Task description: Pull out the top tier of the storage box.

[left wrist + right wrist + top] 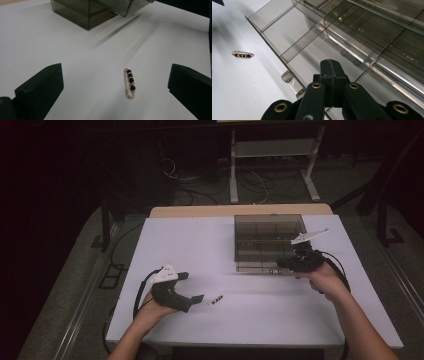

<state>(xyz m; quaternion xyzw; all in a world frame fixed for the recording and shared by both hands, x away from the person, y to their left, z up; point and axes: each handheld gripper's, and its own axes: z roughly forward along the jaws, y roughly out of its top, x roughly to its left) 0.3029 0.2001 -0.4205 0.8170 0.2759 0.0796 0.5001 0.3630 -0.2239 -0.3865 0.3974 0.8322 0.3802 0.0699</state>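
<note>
So, quick notes:
item: beaded pin [130, 83], a thin gold clasp with a row of dark beads and a fine chain alongside; lying flat on the white bench [200, 245], near side, left of centre.
handling: likely very light, small and low-lying; beads hard and rounded, so they may roll or slip out of a pinch; wire and chain look delicate, so go gentle.
where to grab: across the bead row at mid-length, pads straddling the short width; the chain is too loose to hold by.
left gripper [192, 287]: jaws spread wide, pin on the bench between and just ahead of them, not touched.
right gripper [330, 75]: jaws pressed together, nothing seen between them; tip at the near edge of the drawer.
drawer [287, 37]: pulled open from the smoky clear box [270, 240], far right; divided compartments look bare.
risk: pin may skid on the smooth bench as the pads close.
</note>
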